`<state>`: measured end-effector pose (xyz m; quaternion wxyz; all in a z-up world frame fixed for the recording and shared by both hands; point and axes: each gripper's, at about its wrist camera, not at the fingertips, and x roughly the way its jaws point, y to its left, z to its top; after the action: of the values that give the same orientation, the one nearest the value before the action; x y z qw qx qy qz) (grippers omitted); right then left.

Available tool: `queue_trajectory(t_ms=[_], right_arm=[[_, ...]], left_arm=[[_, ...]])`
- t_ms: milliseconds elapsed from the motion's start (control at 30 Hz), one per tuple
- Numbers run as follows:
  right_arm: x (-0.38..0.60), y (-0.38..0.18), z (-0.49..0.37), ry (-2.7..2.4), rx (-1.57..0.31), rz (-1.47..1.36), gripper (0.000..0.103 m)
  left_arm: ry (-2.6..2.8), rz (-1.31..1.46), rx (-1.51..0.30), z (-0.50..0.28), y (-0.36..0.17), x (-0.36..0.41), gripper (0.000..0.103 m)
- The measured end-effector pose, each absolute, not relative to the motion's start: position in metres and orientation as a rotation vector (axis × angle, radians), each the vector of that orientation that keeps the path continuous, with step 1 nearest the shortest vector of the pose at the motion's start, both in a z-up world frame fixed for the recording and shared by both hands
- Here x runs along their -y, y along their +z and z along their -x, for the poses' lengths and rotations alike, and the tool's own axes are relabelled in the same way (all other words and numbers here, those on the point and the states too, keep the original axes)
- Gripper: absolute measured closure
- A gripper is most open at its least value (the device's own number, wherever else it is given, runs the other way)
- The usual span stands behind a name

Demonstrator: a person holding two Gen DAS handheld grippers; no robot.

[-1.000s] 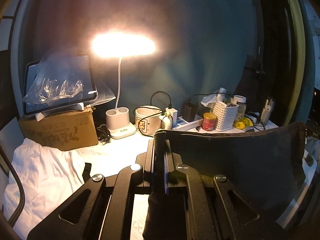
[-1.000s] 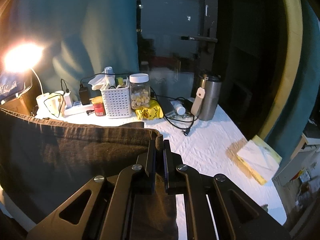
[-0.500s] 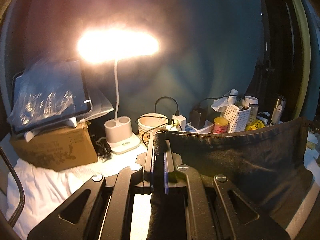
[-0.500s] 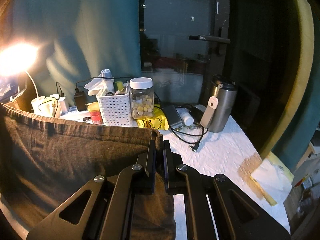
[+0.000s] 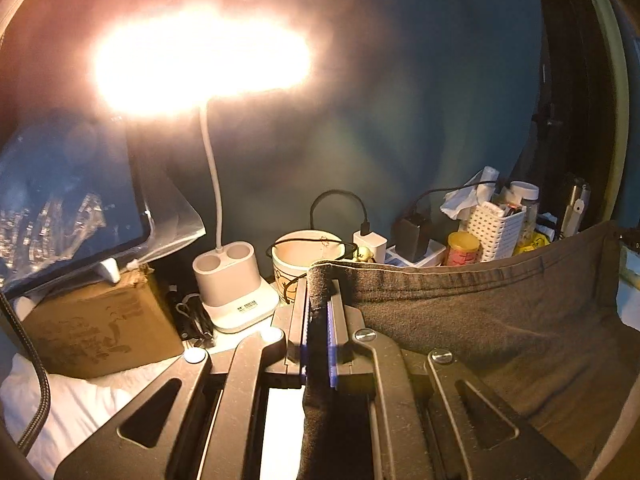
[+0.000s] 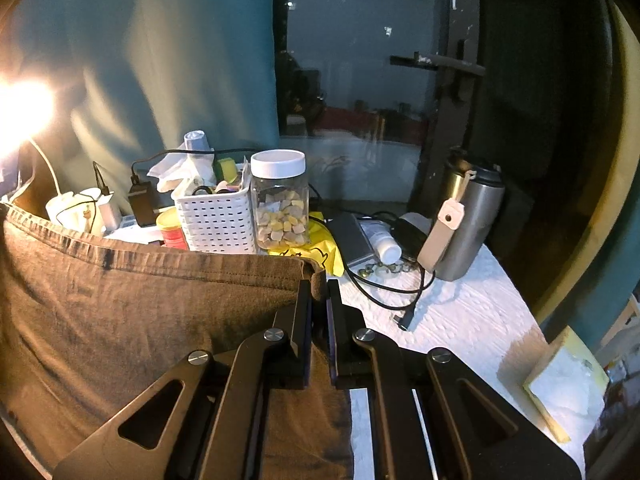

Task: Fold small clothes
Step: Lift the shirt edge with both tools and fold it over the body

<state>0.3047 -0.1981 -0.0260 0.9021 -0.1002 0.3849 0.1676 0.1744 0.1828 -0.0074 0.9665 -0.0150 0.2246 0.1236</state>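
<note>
A dark grey-brown garment (image 5: 500, 320) hangs stretched between my two grippers, its stitched hem along the top. My left gripper (image 5: 320, 292) is shut on the garment's left corner, which pokes up between the fingers. My right gripper (image 6: 318, 292) is shut on the garment (image 6: 140, 320) at its right corner. The cloth is held above the white-covered table (image 6: 460, 320) and hides much of the table behind and below it.
At the back stand a lit desk lamp (image 5: 232, 276), a cardboard box (image 5: 100, 328) with a tablet, a cup (image 5: 304, 256), chargers, a white basket (image 6: 216, 220), a jar (image 6: 282, 200), a steel flask (image 6: 468, 220) and cables (image 6: 392, 288). White cloth (image 5: 80, 408) lies left.
Both grippers have moved forward toward the back of the table with the garment still held taut; the lamp, basket and jar look closer and larger.
</note>
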Motion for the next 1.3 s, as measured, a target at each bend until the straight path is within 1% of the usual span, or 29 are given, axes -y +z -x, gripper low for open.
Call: queue_trajectory(t_ms=[300,667,1167,1300], right_arm=[[0.191,-0.051,-0.326,0.341,-0.831,0.204,0.096],[0.193,-0.085,-0.348,0.324,-0.898,0.184,0.096],[0.189,-0.132,-0.371,0.309,-0.976,0.161,0.096],[0.190,-0.137,-0.374,0.296,-0.995,0.157,0.096]], left_arm=[[0.235,0.033,-0.512,-0.204,-0.029,-0.190,0.097],[0.239,0.060,-0.629,-0.232,-0.063,-0.205,0.097],[0.273,0.076,-0.737,-0.251,-0.092,-0.210,0.097],[0.278,0.070,-0.767,-0.257,-0.102,-0.211,0.097]])
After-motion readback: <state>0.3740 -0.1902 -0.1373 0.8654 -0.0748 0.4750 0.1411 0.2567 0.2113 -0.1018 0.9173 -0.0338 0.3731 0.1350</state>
